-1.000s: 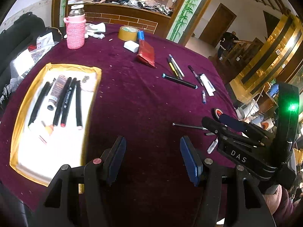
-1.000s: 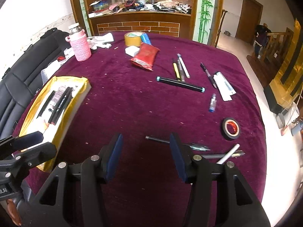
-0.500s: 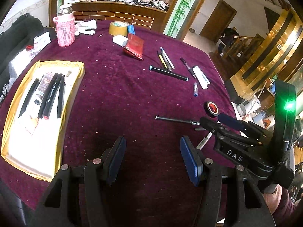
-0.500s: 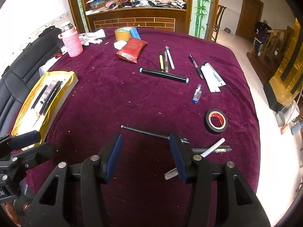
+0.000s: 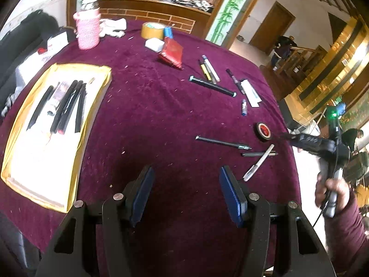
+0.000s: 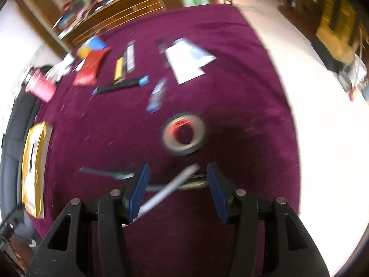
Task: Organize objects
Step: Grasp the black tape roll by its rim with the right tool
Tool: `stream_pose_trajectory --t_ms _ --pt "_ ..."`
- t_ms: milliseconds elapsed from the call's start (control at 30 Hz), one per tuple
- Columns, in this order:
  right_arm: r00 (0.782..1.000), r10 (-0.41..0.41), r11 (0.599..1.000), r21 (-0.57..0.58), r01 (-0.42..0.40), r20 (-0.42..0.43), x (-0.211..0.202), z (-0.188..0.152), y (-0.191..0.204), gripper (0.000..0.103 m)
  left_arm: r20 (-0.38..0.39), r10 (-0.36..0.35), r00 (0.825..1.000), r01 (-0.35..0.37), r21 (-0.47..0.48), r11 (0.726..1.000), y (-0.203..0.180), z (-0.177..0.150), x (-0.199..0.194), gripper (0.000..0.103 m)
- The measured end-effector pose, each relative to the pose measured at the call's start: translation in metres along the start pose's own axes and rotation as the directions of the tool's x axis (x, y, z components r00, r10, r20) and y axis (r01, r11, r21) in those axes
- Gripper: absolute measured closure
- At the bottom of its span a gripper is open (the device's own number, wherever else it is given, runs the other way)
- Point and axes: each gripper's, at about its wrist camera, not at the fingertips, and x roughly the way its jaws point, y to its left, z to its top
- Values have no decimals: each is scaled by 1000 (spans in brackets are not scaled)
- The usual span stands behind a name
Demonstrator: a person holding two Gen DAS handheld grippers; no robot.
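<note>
Tablecloth, maroon velvet, covers everything ahead of both grippers. Tray, yellow-rimmed with a white bed, lies ahead and left of the left gripper; several dark pens already lie in it side by side. Left gripper stands about half open, nothing between its pads, over bare cloth.

Right gripper also stands about half open and holds nothing. Its view is motion-blurred. Tape roll, dark with a red core, lies just ahead of its tips. White pen lies slantwise on the cloth between the jaws, crossing a dark pen; pads apart from both. Grey pen lies just left of the left jaw.

Judgement: white pen is likely the next pick. Light, stiff, smooth barrel, apt to roll or slip on a loose pinch. Best taken mid-barrel, jaws square across its length, clear of the crossing so the dark pen stays put. Velvet nap should allow pads to get under.
</note>
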Motion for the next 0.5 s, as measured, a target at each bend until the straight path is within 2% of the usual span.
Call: stream_pose_trajectory --t_ms 100,233,333,500 --pt "1000 16 999 -37 -15 2 -5 9 -4 52 -16 1 1000 -1 -28 1000 8 -3 5 50" --pt "999 24 986 -162 -28 -27 9 9 26 52 -24 -15 1000 14 -35 999 8 -5 9 50" --pt "999 -17 971 -241 8 -38 27 10 45 53 -25 -19 999 19 -19 1000 3 -8 9 50" --pt "994 -78 944 -327 48 -78 60 14 55 53 -32 -18 999 18 8 1000 0 -15 8 50"
